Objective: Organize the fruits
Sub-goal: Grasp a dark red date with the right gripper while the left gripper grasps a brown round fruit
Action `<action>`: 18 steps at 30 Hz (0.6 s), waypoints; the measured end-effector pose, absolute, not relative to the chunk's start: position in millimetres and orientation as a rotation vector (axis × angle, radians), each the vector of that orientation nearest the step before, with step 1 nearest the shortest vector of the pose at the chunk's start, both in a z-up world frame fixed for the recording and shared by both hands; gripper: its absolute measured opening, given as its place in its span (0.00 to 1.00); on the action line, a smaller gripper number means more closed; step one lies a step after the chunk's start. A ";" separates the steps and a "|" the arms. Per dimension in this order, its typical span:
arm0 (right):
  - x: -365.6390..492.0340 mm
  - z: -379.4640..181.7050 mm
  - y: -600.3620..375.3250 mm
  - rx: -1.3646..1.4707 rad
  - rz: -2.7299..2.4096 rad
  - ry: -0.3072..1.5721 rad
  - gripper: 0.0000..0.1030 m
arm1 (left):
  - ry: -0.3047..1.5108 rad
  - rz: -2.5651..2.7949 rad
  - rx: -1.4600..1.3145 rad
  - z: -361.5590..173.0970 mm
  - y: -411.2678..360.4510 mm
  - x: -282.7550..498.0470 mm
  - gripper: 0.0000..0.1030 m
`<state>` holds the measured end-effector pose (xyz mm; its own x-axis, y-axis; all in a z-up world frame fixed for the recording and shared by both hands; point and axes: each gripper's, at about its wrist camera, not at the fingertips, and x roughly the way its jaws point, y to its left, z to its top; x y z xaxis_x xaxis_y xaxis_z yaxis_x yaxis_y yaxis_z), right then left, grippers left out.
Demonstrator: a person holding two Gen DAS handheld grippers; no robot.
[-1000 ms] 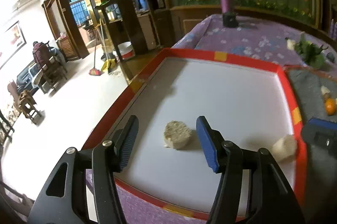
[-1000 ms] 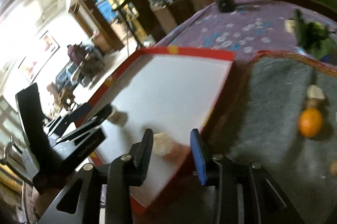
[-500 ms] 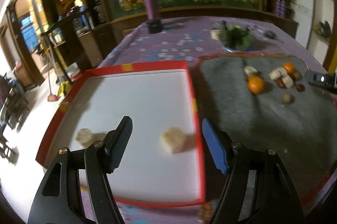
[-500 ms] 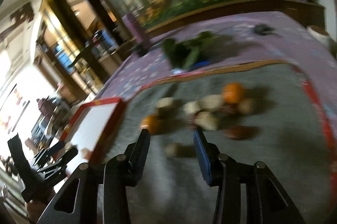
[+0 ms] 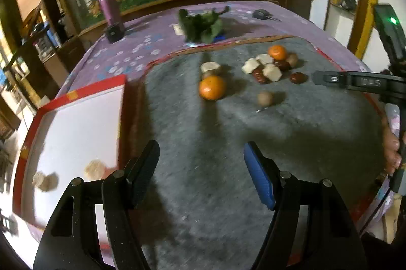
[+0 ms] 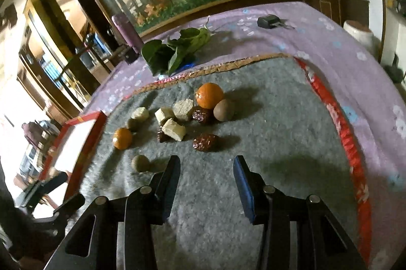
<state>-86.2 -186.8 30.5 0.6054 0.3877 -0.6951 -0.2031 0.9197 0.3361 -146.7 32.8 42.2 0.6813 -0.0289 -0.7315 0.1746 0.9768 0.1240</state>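
A pile of fruit lies on a grey mat (image 5: 228, 143): two oranges (image 5: 212, 87) (image 6: 209, 95), pale cut chunks (image 6: 173, 129), dark red dates (image 6: 205, 142) and small brown round fruits (image 6: 141, 163). A red-rimmed white tray (image 5: 76, 122) at the left holds two pale chunks (image 5: 94, 169). My left gripper (image 5: 201, 173) is open and empty over the mat's near part. My right gripper (image 6: 206, 183) is open and empty, just short of the date and the brown fruit.
A leafy green bunch (image 6: 175, 51) lies on the purple flowered cloth behind the mat. A purple flask (image 5: 109, 6) stands at the back left, a dark key fob (image 6: 269, 21) at the back right. The table edge drops to the floor on the left.
Both grippers have swung right, from over the white tray to over the grey mat. The two pale chunks stay in the tray. Both grippers remain open and empty.
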 end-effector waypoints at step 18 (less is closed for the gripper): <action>-48.9 12.4 -168.6 0.149 0.338 0.890 0.30 | 0.915 -0.227 0.147 32.5 -14.7 -78.4 0.67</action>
